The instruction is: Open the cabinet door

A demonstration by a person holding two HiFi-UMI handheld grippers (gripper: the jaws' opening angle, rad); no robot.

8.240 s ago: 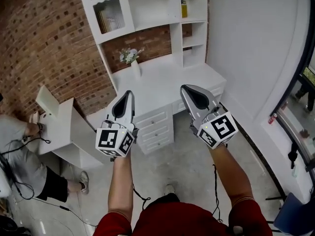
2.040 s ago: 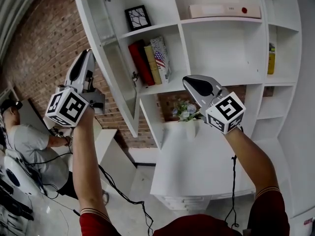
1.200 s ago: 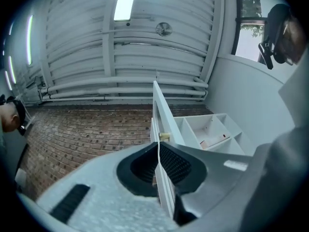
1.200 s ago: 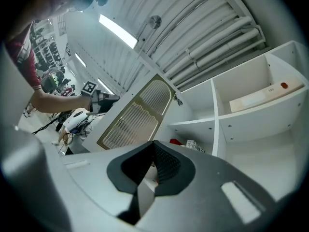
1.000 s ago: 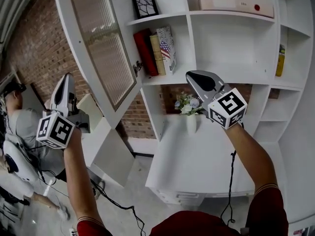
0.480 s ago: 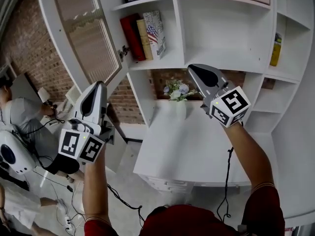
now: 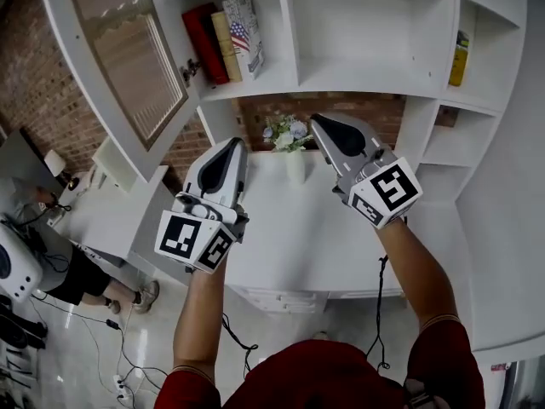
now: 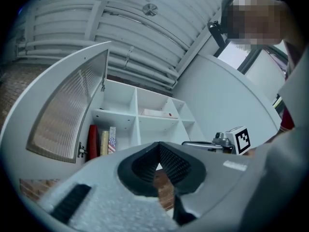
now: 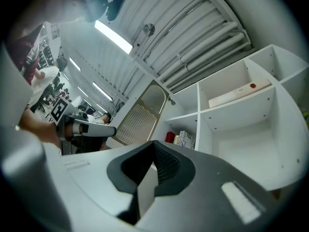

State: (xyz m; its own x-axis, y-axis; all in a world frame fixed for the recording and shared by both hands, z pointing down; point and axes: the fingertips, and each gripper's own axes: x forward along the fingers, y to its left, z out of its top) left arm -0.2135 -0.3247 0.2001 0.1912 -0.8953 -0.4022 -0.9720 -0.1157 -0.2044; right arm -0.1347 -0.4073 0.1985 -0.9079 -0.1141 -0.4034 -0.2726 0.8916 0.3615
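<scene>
The cabinet door [image 7: 119, 49], white-framed with ribbed glass, stands swung wide open at the upper left, its small knob [image 7: 189, 69] at the free edge. Behind it the shelf holds a red book and others [image 7: 223, 32]. My left gripper [image 7: 232, 143] is shut and empty, low over the white desk, well apart from the door. My right gripper [image 7: 322, 124] is shut and empty beside it, in front of the shelves. The left gripper view shows its closed tips [image 8: 158, 146] below the open door [image 8: 67, 115]. The right gripper view shows its closed tips [image 9: 153, 146] and the door [image 9: 142, 115].
A white vase with flowers [image 7: 289, 139] stands on the desk top [image 7: 289, 228] between the grippers. A yellow item [image 7: 460, 58] sits on the right-hand shelves, and a flat box [image 9: 239, 93] on an upper shelf. A person [image 7: 51, 254] sits at a low table to the left.
My left gripper has come down and to the right, from beside the open door to over the desk. The right gripper has sunk a little. The door stays open.
</scene>
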